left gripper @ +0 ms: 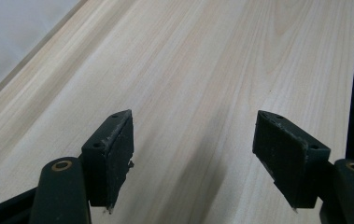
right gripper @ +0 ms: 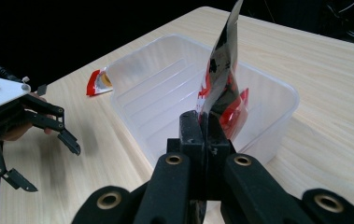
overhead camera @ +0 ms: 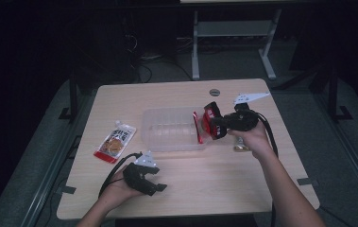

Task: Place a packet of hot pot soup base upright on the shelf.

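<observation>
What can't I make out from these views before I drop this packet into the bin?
- Held packet: its print is unreadable in the right gripper view, edge-on and dim; its top corner is cut by the frame edge.
- Clear bin: its near wall in the right gripper view is hidden behind the right tool.
- Second packet: its label is too small in the high view.
</observation>
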{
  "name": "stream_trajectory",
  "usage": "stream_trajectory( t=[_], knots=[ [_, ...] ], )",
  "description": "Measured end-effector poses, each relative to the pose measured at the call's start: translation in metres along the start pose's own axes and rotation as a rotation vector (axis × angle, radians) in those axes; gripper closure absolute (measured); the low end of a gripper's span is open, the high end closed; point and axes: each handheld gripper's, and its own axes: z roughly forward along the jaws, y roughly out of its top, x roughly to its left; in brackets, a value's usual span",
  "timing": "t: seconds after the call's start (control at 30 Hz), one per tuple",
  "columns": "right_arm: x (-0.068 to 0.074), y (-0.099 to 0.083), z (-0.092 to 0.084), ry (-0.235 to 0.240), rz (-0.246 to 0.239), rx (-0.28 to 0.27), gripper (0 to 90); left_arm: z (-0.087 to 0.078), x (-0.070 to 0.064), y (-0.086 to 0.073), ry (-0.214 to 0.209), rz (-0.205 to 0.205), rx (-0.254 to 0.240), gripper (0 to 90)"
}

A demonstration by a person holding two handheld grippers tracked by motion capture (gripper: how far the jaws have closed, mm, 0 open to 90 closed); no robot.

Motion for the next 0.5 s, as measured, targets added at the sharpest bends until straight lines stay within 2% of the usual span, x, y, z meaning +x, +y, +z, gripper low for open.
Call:
stream_trajectory(
  t=[0.5],
  knots=[
    [-0.003, -0.002, 0.015, -0.007, 0.014, 0.016, 89.9, 0.002, -0.001, 0.0, -0.011, -0.003, 0.008, 28.8]
  ],
)
